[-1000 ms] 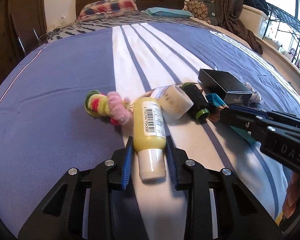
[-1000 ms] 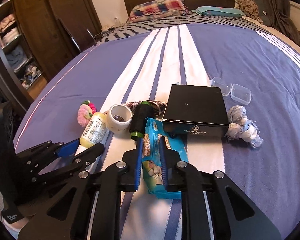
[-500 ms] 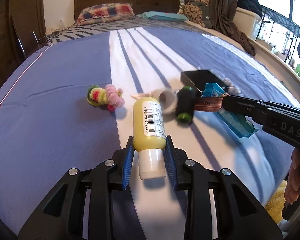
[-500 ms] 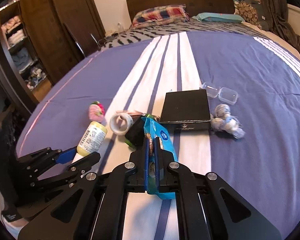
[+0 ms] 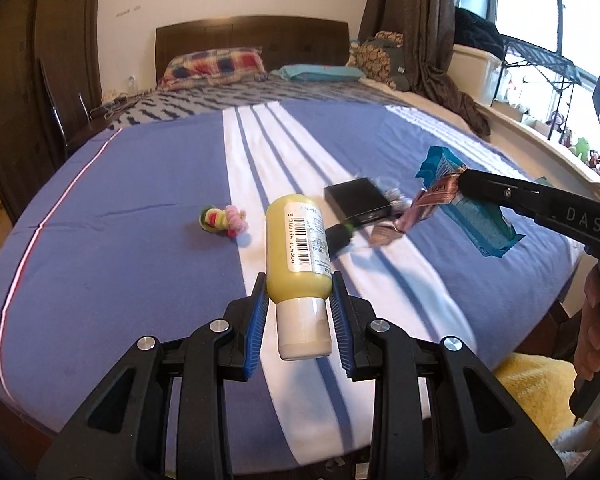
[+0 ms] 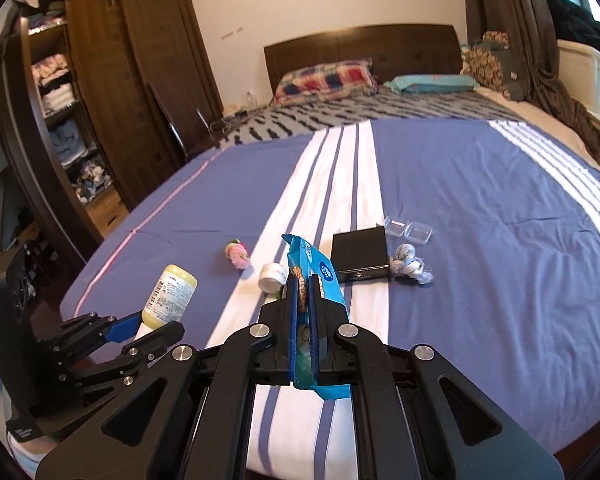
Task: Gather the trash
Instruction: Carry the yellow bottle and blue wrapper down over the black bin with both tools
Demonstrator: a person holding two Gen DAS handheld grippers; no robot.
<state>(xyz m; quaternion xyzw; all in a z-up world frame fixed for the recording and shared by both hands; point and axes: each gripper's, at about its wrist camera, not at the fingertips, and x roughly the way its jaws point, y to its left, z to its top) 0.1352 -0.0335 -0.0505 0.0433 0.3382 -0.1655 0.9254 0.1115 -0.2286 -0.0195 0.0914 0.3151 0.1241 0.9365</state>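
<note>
left wrist: left gripper (image 5: 299,312) clamps bottle (image 5: 298,246) near its cap, above bed (image 5: 120,248); keep squeeze firm, bottle level | right wrist: right gripper (image 6: 304,312) pinches wrapper (image 6: 314,276) mid-length, off bed; avoid snagging box (image 6: 360,254) while carrying to bin

— Anything readable on the yellow bottle (image 5: 298,252)?
— Barcode label, digits roughly "3 700194 704308", partly blurred.
— Elsewhere?
— "DAS" in pale letters along the right tool (image 5: 466,184). Wrapper print too blurred.
</note>
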